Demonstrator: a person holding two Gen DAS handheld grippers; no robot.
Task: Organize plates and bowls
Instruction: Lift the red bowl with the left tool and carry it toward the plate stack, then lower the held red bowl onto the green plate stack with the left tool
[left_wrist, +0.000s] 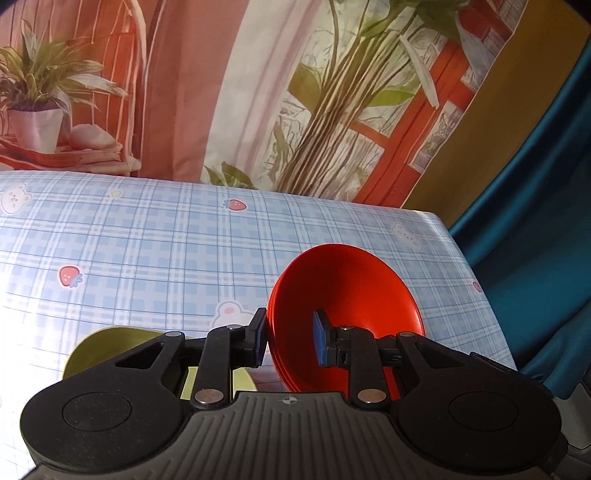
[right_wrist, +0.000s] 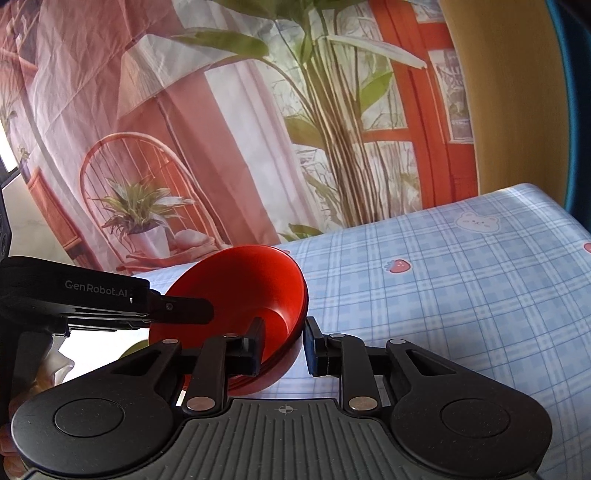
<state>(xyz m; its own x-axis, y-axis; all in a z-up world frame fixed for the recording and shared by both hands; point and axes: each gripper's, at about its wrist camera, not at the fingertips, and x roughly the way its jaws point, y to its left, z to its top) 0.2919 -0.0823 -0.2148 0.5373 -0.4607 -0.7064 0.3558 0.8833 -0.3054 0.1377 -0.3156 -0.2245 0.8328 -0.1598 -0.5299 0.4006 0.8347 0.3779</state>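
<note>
on the blue checked tablecloth (left_wrist: 147, 240), both the left claw (left_wrist: 288, 338) and right claw (right_wrist: 282, 345) straddle the tilted red bowl's (left_wrist: 347, 295) rim, half-open, perhaps not pinching; bowl empty.

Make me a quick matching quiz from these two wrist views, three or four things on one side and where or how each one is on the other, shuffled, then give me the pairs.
Things:
1. red bowl
2. green dish
3. left gripper
4. tablecloth

States:
A. blue plaid with bears and strawberries
B. tilted, rim between both grippers' fingers
C. mostly hidden behind a gripper's left side
D. one finger inside the bowl, one outside

Pairs: 1-B, 2-C, 3-D, 4-A

The right gripper straddles the bowl's opposite rim.
</note>
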